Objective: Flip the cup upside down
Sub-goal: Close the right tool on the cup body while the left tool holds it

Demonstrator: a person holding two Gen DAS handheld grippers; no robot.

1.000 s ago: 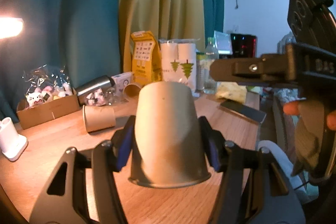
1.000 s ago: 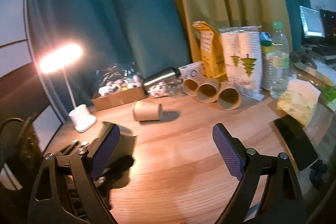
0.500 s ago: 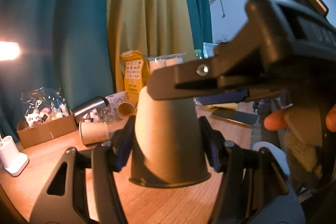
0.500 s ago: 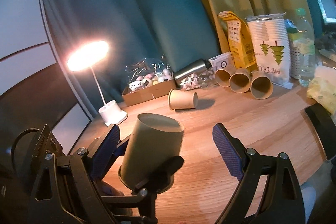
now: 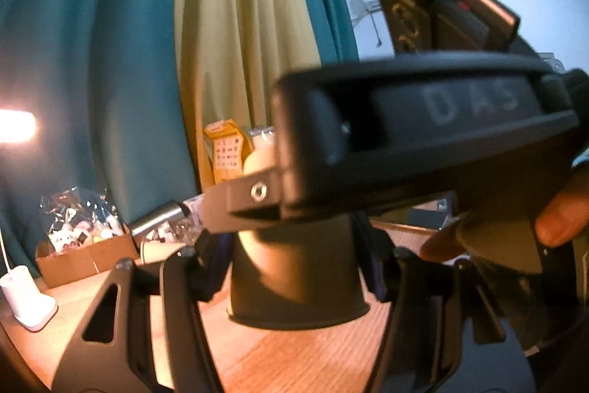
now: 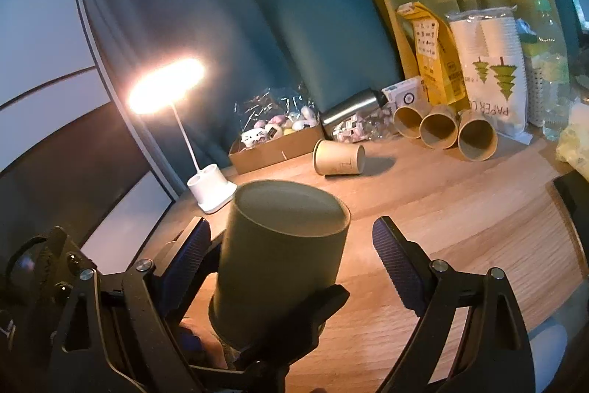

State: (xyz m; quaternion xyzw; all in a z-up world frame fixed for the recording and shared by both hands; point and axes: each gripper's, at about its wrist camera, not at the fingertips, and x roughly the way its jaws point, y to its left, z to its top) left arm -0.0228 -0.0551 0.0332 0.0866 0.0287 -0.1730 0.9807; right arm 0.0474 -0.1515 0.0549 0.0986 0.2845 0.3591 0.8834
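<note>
The left gripper [image 5: 294, 267] pinches the paper cup [image 6: 281, 256], rim down, base up; the right gripper [image 6: 291, 255] stands spread around it, pads apart from its wall. Beyond them a second cup [image 6: 338, 161] lies sideways on the wooden table [image 6: 460, 216]

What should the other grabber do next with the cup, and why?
Probably the right gripper should close its fingers on the cup. The left gripper is clamped on the cup, which is upside down with its rim at the bottom. The right gripper's pads are open on both sides of it, not touching. Closing looks like the next step for taking it over.
</note>
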